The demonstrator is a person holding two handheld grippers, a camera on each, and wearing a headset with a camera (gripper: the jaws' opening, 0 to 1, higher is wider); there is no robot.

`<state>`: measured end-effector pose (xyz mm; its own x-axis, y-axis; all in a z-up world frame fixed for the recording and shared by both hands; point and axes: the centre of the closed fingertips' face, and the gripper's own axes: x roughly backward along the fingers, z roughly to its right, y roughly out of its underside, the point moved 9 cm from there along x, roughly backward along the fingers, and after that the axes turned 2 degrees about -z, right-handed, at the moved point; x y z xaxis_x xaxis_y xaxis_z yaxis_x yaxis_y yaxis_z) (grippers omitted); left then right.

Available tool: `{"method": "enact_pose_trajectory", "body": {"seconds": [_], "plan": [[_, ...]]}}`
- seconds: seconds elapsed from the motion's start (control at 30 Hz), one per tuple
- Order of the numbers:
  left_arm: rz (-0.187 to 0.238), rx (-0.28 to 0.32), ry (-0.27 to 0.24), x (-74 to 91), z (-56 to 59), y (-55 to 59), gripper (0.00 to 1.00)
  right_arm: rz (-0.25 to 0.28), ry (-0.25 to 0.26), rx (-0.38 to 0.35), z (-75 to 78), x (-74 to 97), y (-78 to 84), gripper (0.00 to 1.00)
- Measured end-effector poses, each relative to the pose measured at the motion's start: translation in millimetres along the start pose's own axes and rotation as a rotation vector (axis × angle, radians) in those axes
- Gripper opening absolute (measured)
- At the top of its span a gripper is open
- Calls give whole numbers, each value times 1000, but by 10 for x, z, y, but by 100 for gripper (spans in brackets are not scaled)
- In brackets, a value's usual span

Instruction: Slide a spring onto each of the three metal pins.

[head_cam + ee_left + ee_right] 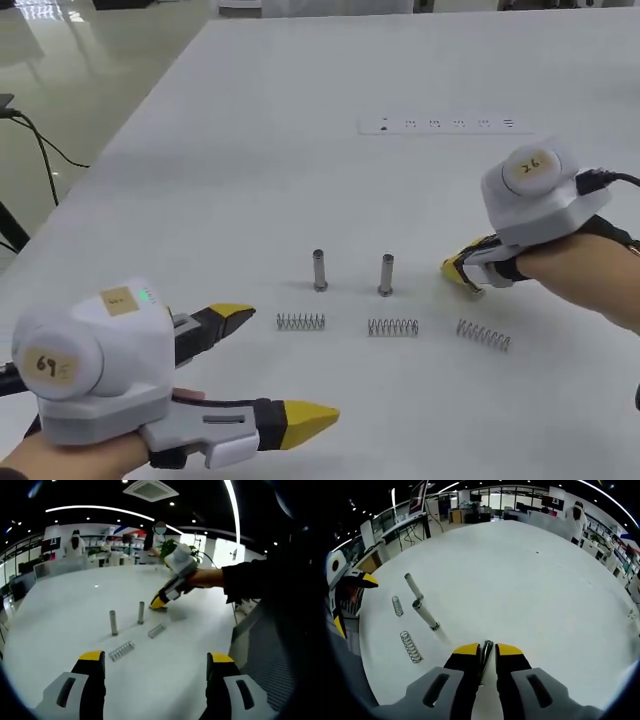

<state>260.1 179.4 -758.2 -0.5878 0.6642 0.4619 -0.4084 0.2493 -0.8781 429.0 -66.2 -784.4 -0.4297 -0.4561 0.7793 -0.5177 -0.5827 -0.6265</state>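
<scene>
We are judging the springs to be light, open-coiled wire. They are likely to roll on the smooth desk point(300, 150), squash under a hard pinch and skid out of a loose one. So we are planning to take one gently across its coils near one end, leaving the bore clear to go over a pin. The pins look stiff, smooth and narrow-footed, so a nudge would probably topple them.

We are seeing the left spring point(300, 321), the middle spring point(393, 327) and the right spring point(484, 335) lying on their sides in a row. Just behind them the left pin point(319, 270) and the middle pin point(386, 274) are standing upright, each apart from the spring in front of it.

The right gripper point(486, 649) is holding its jaws clamped on the third pin point(487, 646), a thin metal rod showing between the yellow tips. In the head view those tips are hanging low, just behind the right spring. We cannot tell whether the pin is touching the desk.

The left gripper point(270, 365) is hovering with its jaws wide apart and nothing between them. The left spring is lying near, just beyond its tips.
</scene>
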Motion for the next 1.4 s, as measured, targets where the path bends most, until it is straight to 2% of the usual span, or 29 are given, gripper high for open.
{"method": "enact_pose_trajectory", "body": {"seconds": [0.47,0.6,1.0,1.4], "plan": [[-2,1,3,-3,3,7,79,-16,6,-22,53,-45,-7,7],[-2,3,3,-3,0,8,79,-29,22,1,39,-46,-17,6],[0,2,-2,-2,-8,-2,79,-34,30,-2,4,-55,-11,5],[1,2,-2,0,-5,-4,79,18,15,-38,-33,134,-35,5]]}}
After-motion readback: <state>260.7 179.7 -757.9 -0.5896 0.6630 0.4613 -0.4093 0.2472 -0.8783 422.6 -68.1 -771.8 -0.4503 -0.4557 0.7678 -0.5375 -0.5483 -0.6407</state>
